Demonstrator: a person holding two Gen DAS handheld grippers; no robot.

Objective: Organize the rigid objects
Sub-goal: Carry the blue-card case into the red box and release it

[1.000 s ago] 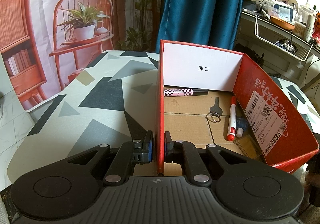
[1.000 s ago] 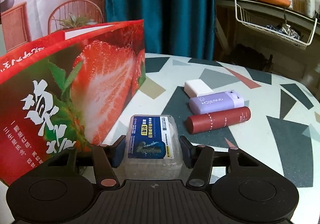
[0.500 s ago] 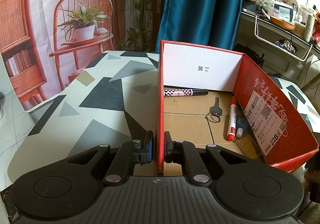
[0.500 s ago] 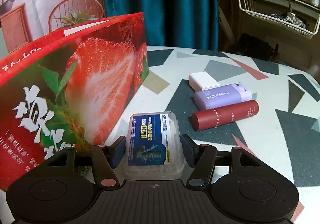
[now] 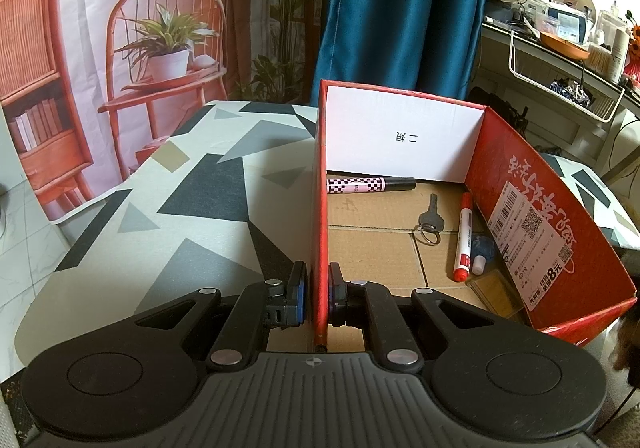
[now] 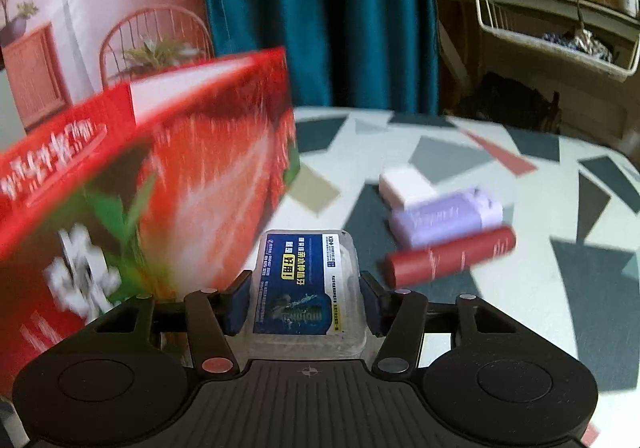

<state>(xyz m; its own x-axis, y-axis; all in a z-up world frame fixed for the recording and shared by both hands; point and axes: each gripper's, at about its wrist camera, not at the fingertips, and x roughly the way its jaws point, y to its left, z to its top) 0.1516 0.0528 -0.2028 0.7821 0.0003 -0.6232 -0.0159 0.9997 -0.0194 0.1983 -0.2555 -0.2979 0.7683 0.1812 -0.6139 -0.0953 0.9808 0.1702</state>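
The left wrist view looks low and close along the red box [image 5: 520, 207] wall, into its open inside. The right wrist view faces that box's [image 6: 140, 187] outer strawberry side from near the table [image 6: 520, 288].

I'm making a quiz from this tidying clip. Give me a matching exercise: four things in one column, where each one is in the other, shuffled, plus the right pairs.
Things:
1. key
2. clear plastic case
3. dark red tube
4. box wall

Places:
A. lying on the table
B. between the right gripper's fingers
C. on the box floor
D. clamped by the left gripper

Pairs: 1-C, 2-B, 3-A, 4-D
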